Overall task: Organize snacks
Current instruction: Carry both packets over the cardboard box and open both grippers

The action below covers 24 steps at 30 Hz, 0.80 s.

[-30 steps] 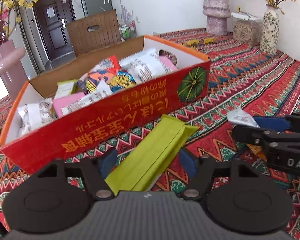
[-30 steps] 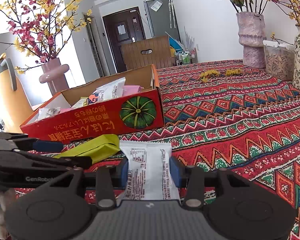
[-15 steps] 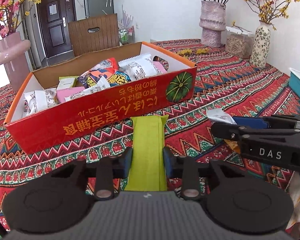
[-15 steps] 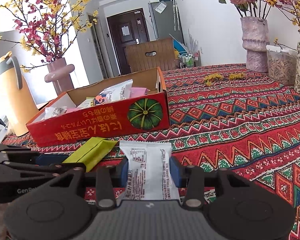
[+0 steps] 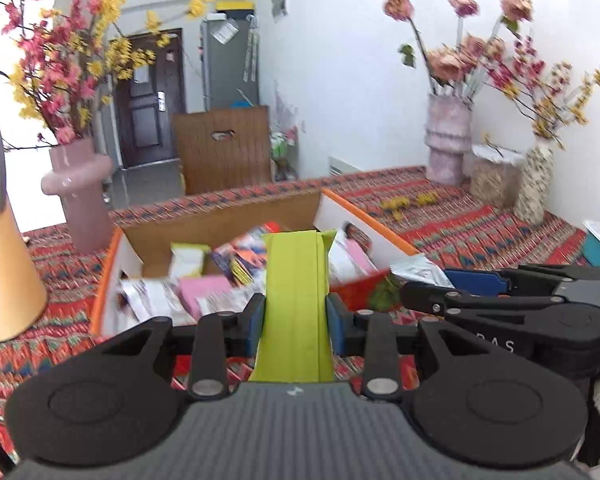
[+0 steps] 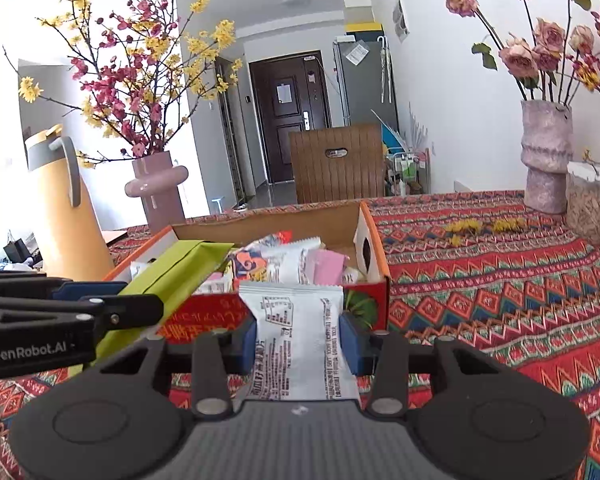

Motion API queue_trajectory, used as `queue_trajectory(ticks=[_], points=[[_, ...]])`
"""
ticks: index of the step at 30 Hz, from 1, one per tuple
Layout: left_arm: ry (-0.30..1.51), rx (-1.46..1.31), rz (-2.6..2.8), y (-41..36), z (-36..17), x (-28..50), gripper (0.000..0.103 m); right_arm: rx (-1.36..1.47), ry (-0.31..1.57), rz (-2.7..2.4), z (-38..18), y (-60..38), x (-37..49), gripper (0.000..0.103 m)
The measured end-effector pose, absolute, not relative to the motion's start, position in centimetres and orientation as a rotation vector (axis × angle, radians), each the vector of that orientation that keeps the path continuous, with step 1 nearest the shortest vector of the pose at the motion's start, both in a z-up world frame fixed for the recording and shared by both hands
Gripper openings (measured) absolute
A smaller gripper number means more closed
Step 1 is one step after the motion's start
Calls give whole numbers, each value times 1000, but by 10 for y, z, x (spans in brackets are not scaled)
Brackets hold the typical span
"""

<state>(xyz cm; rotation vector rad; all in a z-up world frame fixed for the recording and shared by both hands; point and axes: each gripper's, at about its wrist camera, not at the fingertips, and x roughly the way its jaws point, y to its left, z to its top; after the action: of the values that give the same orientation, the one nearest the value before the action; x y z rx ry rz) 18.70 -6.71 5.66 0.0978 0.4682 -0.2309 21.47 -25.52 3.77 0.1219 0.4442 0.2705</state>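
Ahead of you on the patterned tabletop [image 6: 500, 300] sits the red snack box [image 6: 204, 316], open-topped and already loosely filled with soft packets, so it will likely slide if bumped rather than resist. Your left gripper [image 5: 296, 316] is pinching the green packet [image 5: 296, 300] by its long sides, held in the air before the box; it looks light, flat and fairly stiff, so a grip across its width near one end should hold. Your right gripper [image 6: 298, 336] is pinching the white sachet [image 6: 296, 336] the same way, just short of the box's near wall; it looks thin, crinkly and slippery, so keep the pinch on the sealed edges, not the puffed middle.
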Motion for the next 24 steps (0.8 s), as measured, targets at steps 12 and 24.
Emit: queue_trajectory(ticks=[12, 24], points=[[496, 13, -8, -24, 58, 288, 34, 49, 463, 253, 59, -212, 331, 42], [423, -50, 28, 1, 64, 248, 103, 91, 442, 234, 62, -225, 305, 103]])
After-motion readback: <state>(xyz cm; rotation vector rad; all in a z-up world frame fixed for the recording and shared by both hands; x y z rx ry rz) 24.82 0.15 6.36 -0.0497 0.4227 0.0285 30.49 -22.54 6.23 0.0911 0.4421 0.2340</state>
